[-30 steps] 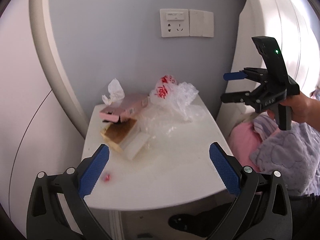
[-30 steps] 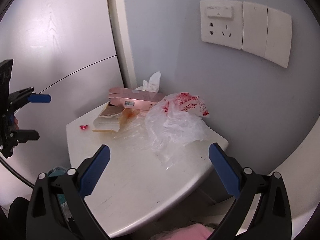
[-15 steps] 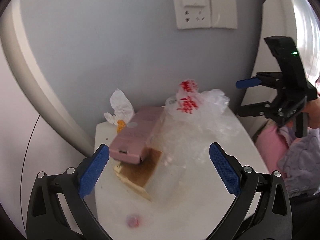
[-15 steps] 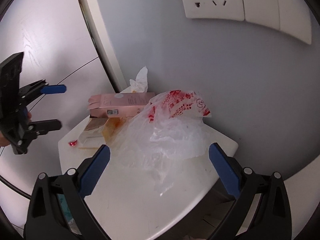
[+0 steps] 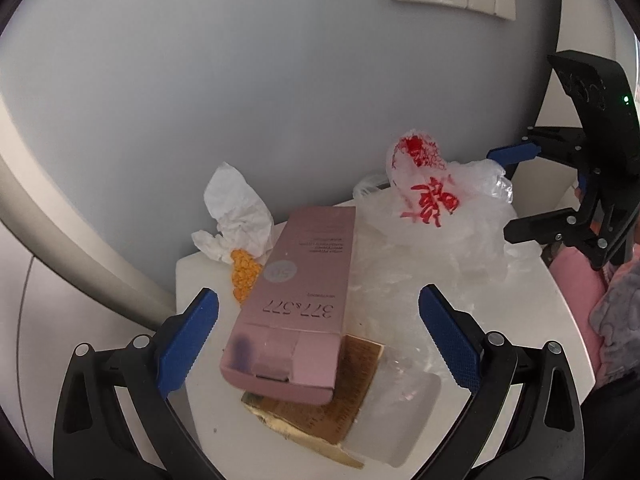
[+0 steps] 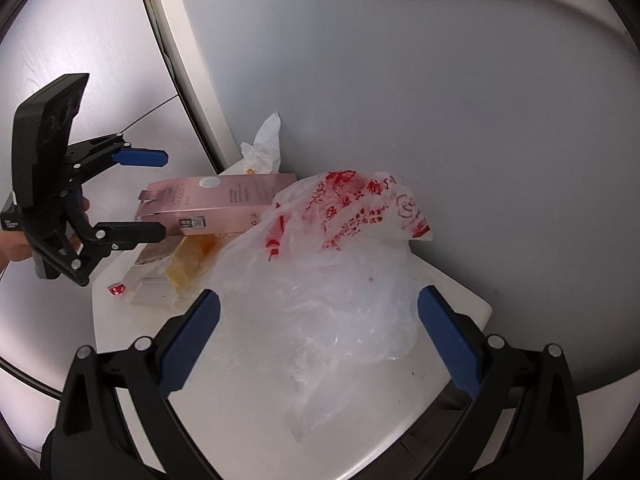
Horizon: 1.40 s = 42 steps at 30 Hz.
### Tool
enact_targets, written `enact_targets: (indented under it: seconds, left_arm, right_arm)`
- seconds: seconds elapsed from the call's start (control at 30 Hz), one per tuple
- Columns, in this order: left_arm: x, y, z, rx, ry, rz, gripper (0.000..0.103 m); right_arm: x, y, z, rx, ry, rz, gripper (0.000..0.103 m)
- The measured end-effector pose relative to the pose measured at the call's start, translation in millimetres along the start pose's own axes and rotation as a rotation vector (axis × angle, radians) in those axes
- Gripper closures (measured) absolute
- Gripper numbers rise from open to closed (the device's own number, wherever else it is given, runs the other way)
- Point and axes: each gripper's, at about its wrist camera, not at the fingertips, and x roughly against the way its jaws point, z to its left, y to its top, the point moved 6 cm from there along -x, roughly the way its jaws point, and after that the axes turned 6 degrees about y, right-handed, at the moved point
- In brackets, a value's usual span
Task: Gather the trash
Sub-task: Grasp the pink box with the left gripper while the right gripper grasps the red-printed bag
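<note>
Nothing is collected yet: we hold the left gripper (image 5: 318,336) and right gripper (image 6: 318,332) with fingers spread, empty. Pink box (image 5: 304,280), tissue (image 5: 236,216) and plastic bag (image 6: 332,264) all lie on the surface (image 6: 248,392).

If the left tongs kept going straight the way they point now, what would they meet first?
Most likely the pink carton: it lies centred between the open left tongs, resting on a brown-and-gold box. Depth is unclear, but nothing shows in front of it.
</note>
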Motion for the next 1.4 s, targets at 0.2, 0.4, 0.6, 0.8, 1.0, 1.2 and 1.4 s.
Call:
enact_targets:
  seconds: [0.2, 0.4, 0.6, 0.8, 1.0, 1.2, 1.4]
  left_arm:
    - [-22, -3, 0, -0.027, -0.02, 0.033, 0.006]
    - [-35, -2, 4, -0.013, -0.04, 0.051, 0.006]
    - [-40, -1, 2, -0.024, -0.044, 0.061, 0.035]
    - [-39, -1, 0, -0.023, -0.056, 0.06, 0.045]
    - [-35, -3, -2, -0.019, -0.052, 0.052, 0.046]
    - [-25, -1, -9, -0.003, -0.047, 0.04, 0.047]
    - [-7, 0, -9, 0.01, -0.022, 0.014, 0.047]
  right_arm:
    - [-10, 2, -4, 0.015, -0.006, 0.015, 0.006]
    - [-20, 6, -6, 0.029, -0.022, 0.027, 0.006]
    - [-30, 8, -5, 0.042, -0.046, 0.031, 0.006]
    - [-41, 7, -8, 0.017, -0.05, 0.042, 0.007]
    - [-40, 3, -13, -0.03, -0.042, 0.027, 0.057]
    - [-26, 3, -11, -0.03, -0.031, 0.006, 0.084]
    - [2, 9, -5, -0.031, -0.017, -0.044, 0.085]
